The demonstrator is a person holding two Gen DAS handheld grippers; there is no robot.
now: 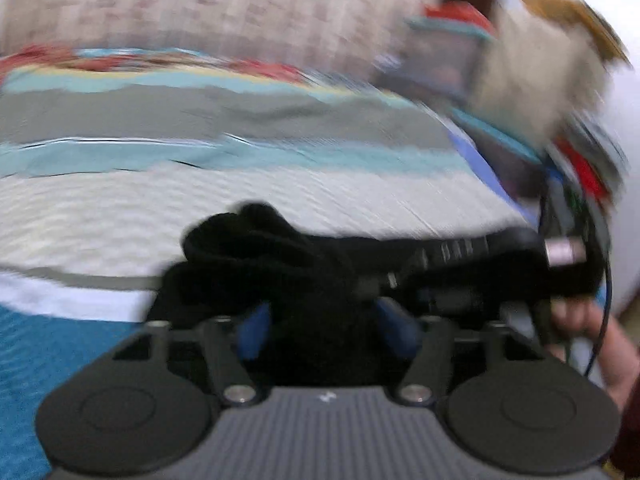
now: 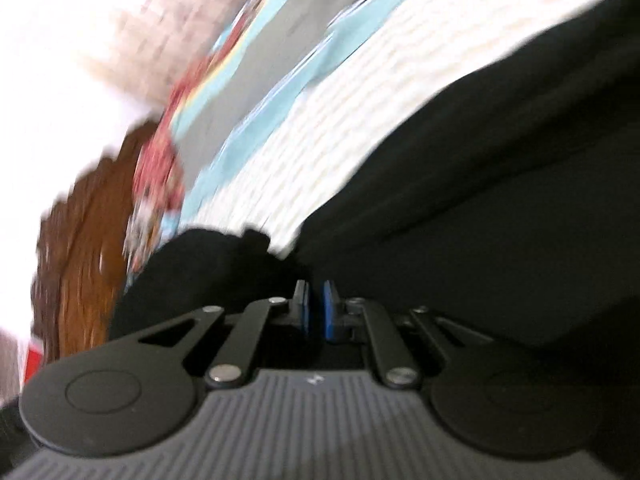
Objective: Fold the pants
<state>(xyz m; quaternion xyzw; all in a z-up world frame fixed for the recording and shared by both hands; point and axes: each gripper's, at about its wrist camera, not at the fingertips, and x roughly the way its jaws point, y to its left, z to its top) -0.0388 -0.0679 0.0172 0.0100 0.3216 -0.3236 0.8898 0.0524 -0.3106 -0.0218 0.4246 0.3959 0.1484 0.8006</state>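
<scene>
Striped bedspread (image 1: 240,216) under blurred views, black pants (image 1: 256,264) bunched at the near edge of the bed.

Both views are smeared, so fine detail is lost. In the left wrist view the left gripper (image 1: 320,320) has its jaws standing wide, blue pads either side of a dark hump of cloth; whether they press on it I cannot tell. To the right, a hand (image 1: 592,340) holds the other tool. In the right wrist view the right gripper (image 2: 316,308) shows its jaws drawn narrow, almost together, with the pants spread dark across the right and rumpled at the left; any cloth pinched between the pads is not visible. For a clean fold, I would judge it best to grip one fabric edge firmly with each tool, lift together, and keep the cloth taut before laying it over.
</scene>
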